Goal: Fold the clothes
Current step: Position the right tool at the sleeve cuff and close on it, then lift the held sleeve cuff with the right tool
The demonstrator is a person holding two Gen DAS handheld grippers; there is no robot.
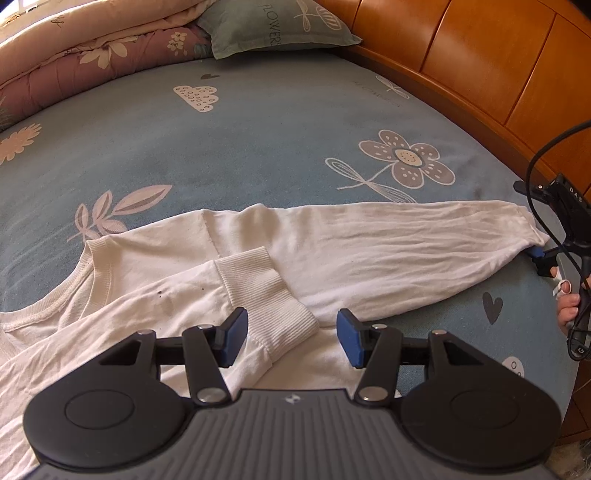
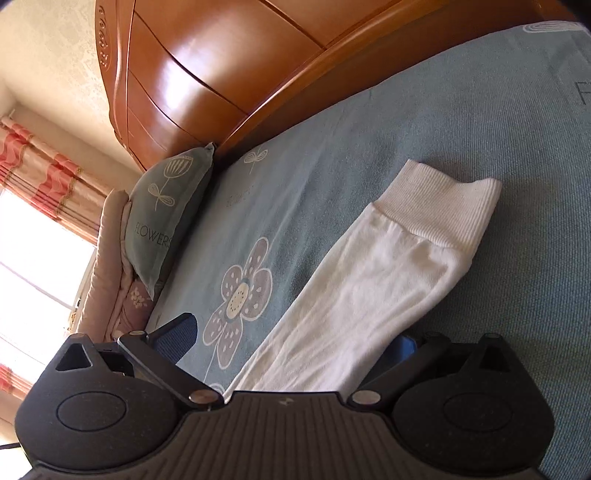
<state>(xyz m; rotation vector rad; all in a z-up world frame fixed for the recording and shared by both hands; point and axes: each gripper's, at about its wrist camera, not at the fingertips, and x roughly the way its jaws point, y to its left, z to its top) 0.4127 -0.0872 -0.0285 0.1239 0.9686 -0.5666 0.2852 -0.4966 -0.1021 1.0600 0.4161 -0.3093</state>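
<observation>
White long-sleeved top (image 1: 280, 254), spread flat on the blue flower-print bed sheet (image 1: 258, 147), neckline to the left in the left wrist view. One sleeve already folded across the chest, its ribbed cuff (image 1: 266, 295) lying between the blue pads of the left tongs (image 1: 291, 334); jaws about half wide, pads (image 1: 236, 332) clear of the cloth, nothing gripped. Other sleeve (image 1: 406, 240) stretched out straight toward the right edge of the bed.

At that sleeve's end, the right tongs (image 2: 295, 347): jaws wide, sleeve lying between them, ribbed cuff (image 2: 439, 206) beyond the tips. Far pad half hidden under the cloth, so contact there hard to judge; no grip apparent.

Risks from here: a pinch on one layer only, leaving the sleeve to twist on the lift; a pull dragging the shoulder and undoing the folded sleeve; cuff sliding off the bed edge near the wooden headboard (image 1: 480, 55). Farther off, pillow (image 1: 273, 26) and rolled quilt (image 1: 92, 55), well apart.
</observation>
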